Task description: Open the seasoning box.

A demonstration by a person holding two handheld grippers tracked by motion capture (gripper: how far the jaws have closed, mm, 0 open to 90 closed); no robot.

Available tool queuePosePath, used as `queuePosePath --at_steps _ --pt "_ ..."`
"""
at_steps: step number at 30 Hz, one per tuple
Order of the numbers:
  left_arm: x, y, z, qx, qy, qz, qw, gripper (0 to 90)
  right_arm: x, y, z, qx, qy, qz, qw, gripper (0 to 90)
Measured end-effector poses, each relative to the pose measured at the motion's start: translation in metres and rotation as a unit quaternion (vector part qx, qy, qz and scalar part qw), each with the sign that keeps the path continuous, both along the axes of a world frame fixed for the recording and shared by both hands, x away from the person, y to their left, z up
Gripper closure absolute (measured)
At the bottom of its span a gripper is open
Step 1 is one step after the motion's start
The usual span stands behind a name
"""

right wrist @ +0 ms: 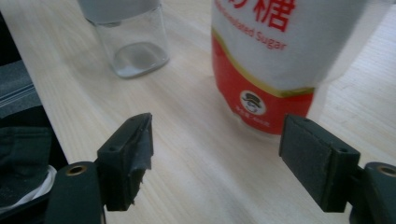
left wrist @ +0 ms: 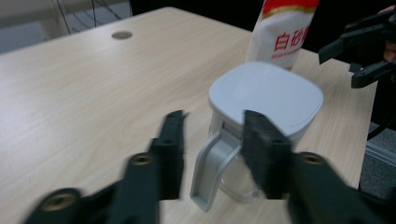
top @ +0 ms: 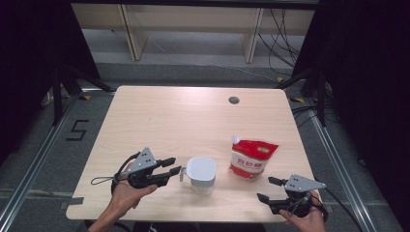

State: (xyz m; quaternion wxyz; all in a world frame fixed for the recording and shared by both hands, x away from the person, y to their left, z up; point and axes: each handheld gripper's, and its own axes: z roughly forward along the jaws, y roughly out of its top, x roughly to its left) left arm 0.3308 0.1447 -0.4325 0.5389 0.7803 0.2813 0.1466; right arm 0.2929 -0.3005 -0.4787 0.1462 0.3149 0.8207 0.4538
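**Left claw at the jug handle, right claw wide before the sugar pouch**

From above, the pale wood-grain bench (top: 193, 116) carries a clear jug (top: 200, 175) with a rounded-square grey lid and, at its three o'clock, a glossy red-and-white sugar pouch (top: 251, 158), standing well apart from it. The left claw (top: 173, 166) reaches in from the jug's nine o'clock, tips at the handle (top: 183, 173). The right claw (top: 270, 189) sits at the pouch's five o'clock, spread, touching nothing.

Along the left claw (left wrist: 212, 135), the jaws straddle the grey looped handle (left wrist: 210, 172); whether the pads press it I cannot tell, as it is blurred.

Along the right claw (right wrist: 217, 140), the matte black pads stand wide, empty, with the pouch (right wrist: 275, 60) just beyond. The glass jug (right wrist: 135, 42) at eleven o'clock holds a thin pale layer at the bottom.
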Motion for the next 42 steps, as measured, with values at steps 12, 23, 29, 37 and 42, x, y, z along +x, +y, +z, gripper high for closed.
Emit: queuePosePath --at_steps 12,23,29,37,42 --pt "0.009 -0.028 0.003 0.015 0.005 -0.031 0.9994 89.2 -0.003 0.008 0.001 -0.007 0.004 0.025 0.9996 35.3" --pt "0.011 -0.029 -0.004 0.011 0.015 -0.022 0.9996 89.2 -0.003 0.013 0.004 0.016 -0.004 0.035 0.9992 42.3" --pt "0.011 -0.027 -0.004 0.014 0.010 -0.019 0.9997 89.1 -0.004 0.019 0.008 0.018 -0.031 0.038 0.9986 50.2" --pt "0.010 -0.027 -0.005 0.011 0.007 -0.018 0.9998 89.2 -0.005 0.037 0.015 0.034 -0.059 0.052 0.9963 64.9" --pt "0.009 -0.027 -0.006 0.010 0.011 -0.016 0.9998 89.2 -0.005 0.047 0.018 0.044 -0.079 0.056 0.9943 73.5"
